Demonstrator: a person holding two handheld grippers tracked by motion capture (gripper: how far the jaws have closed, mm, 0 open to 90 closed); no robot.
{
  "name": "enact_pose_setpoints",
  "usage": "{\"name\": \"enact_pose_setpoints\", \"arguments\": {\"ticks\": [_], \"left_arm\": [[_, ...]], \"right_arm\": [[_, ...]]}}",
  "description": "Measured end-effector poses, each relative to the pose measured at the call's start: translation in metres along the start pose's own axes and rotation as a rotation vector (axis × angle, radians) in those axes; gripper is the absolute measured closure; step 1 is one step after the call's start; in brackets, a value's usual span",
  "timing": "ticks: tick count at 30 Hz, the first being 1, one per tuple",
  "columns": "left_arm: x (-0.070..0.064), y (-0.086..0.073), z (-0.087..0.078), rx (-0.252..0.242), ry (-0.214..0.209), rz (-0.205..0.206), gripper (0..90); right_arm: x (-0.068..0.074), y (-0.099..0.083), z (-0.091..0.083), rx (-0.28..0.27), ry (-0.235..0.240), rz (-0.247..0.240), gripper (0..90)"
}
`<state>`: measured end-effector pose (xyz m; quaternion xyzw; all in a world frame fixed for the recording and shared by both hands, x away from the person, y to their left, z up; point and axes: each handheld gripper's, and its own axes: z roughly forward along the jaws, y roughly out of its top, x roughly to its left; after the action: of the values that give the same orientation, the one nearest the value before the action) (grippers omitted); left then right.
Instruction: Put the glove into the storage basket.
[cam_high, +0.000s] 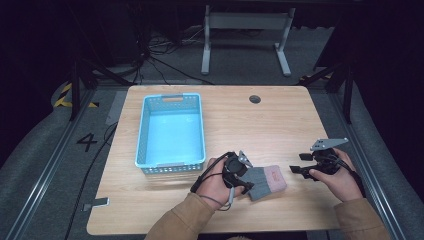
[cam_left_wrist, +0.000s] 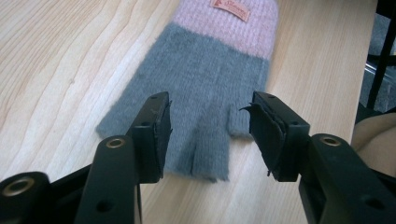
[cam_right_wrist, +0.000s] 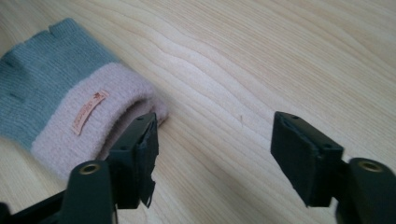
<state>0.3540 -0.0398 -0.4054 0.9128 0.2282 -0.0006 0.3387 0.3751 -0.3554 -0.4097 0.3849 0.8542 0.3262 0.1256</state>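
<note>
A grey and pink glove (cam_high: 267, 181) lies flat on the table (cam_high: 280, 125), at about five o'clock from the blue basket (cam_high: 171, 131). The left gripper (cam_left_wrist: 210, 133) has its jaws spread wide over the glove's grey finger end. The right gripper (cam_right_wrist: 212, 147), at three o'clock of the glove, is wide too, one jaw beside the pink cuff.

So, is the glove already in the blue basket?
No, the glove lies on the table, right of the blue basket.
</note>
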Motion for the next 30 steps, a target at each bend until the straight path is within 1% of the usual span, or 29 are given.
{"name": "enact_pose_setpoints", "arguments": {"ticks": [2,6,7,8,11,12,13,14,16,18,19,21,24,29,30], "left_arm": [[0.002,0.004,0.005,0.004,-0.002,0.005,45.7],[0.004,0.010,0.013,-0.001,-0.001,-0.003,40.8],[0.004,0.010,0.013,-0.001,-0.001,-0.003,39.2],[0.004,0.012,0.018,0.001,0.003,-0.002,38.1],[0.006,0.014,0.027,0.006,0.013,0.010,34.1],[0.006,0.014,0.030,0.011,0.025,0.005,33.0],[0.006,0.014,0.033,0.013,0.037,0.016,31.6],[0.007,0.014,0.034,0.025,0.042,0.022,30.7],[0.008,0.014,0.038,0.019,0.049,0.025,29.7],[0.007,0.015,0.042,0.022,0.047,0.029,28.8],[0.007,0.015,0.044,0.026,0.044,0.039,28.8],[0.006,0.015,0.049,0.036,0.038,0.045,28.3],[0.004,0.014,0.057,0.052,0.051,0.050,25.9],[0.003,0.012,0.059,0.040,0.056,0.056,25.1],[0.003,0.011,0.060,0.038,0.066,0.076,23.8]], "right_arm": [[-0.003,-0.003,0.001,0.010,0.004,0.017,29.0],[-0.010,-0.006,0.001,0.005,-0.014,0.044,23.1],[-0.010,-0.006,0.001,0.005,-0.014,0.044,23.1],[-0.012,-0.007,0.001,0.001,-0.025,0.052,21.6],[-0.013,-0.008,0.001,-0.001,-0.023,0.049,21.1],[-0.013,-0.009,0.001,-0.002,-0.017,0.048,21.3],[-0.013,-0.009,0.001,-0.001,-0.013,0.046,21.4],[-0.013,-0.009,0.001,-0.001,-0.014,0.044,21.8],[-0.014,-0.009,0.001,0.000,-0.013,0.041,22.1],[-0.013,-0.009,0.001,0.000,-0.012,0.040,22.4],[-0.013,-0.009,0.001,0.002,-0.009,0.039,22.7],[-0.012,-0.009,0.002,0.002,-0.002,0.037,23.1],[-0.012,-0.008,0.001,-0.002,0.001,0.032,23.1],[-0.011,-0.008,0.001,-0.006,0.007,0.028,23.1],[-0.011,-0.008,0.002,-0.006,0.009,0.026,23.2]]}}
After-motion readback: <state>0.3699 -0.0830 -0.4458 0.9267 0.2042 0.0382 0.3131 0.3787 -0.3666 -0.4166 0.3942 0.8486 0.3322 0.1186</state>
